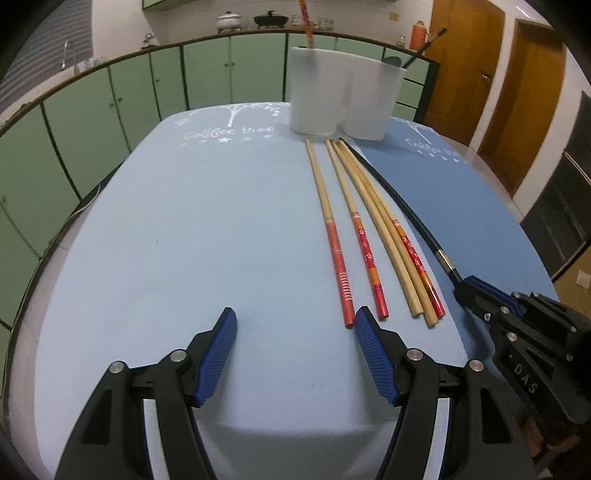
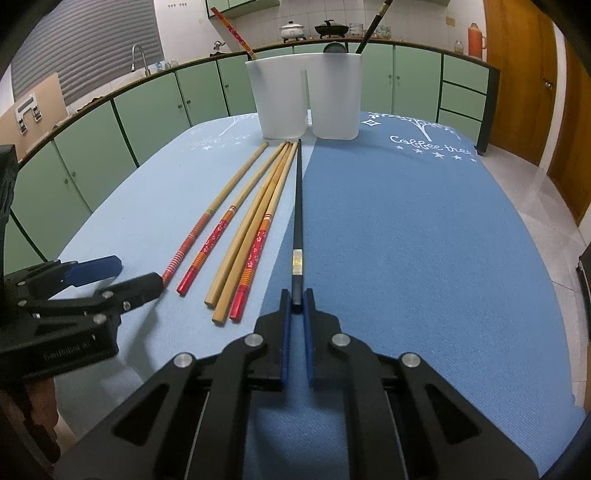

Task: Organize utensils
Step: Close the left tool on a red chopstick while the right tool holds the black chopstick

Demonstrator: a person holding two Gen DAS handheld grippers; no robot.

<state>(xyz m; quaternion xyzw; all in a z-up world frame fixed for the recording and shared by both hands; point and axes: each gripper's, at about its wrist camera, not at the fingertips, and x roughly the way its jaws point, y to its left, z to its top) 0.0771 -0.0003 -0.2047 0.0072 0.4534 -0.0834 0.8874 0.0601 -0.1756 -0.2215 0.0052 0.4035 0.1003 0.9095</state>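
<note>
Left gripper (image 1: 295,328) is hovering low over the light blue mat (image 1: 184,229) w/ jaws spread wide and holding nothing, its right finger tip sitting just beside the butt of the leftmost red-handled chopstick (image 1: 330,236). To the right of that, four more chopsticks are lying loose on the mat in a rough fan, tips pointing toward the holder: a second red-handled one (image 1: 356,221), two plain wooden ones (image 1: 384,236) lying touching, and a third red-handled one (image 1: 417,264) pressed against them. Further right, the black chopstick (image 2: 297,206) is lying along the seam where the light mat meets the dark blue mat (image 2: 424,240), its butt end pinched between the nearly closed jaws of the right gripper (image 2: 296,301); a metallic band is showing on its handle just ahead of the fingertips. At the far end of the mats the white two-compartment utensil holder (image 2: 304,96) is standing upright, w/ a red chopstick (image 2: 232,31) leaning out of its left compartment and a black chopstick (image 2: 373,24) plus a dark rounded utensil head in the right one. White lettering reading approx. "Coffee tree", w/ tree and star motifs, is printed on both mats. "DAS" is showing on the right gripper's body in the left wrist view; lettering on the left gripper's body is too blurred to read. Behind, green cabinets (image 2: 155,107), a countertop w/ pots and an orange flask (image 2: 477,40), and wooden doors at far right.
</note>
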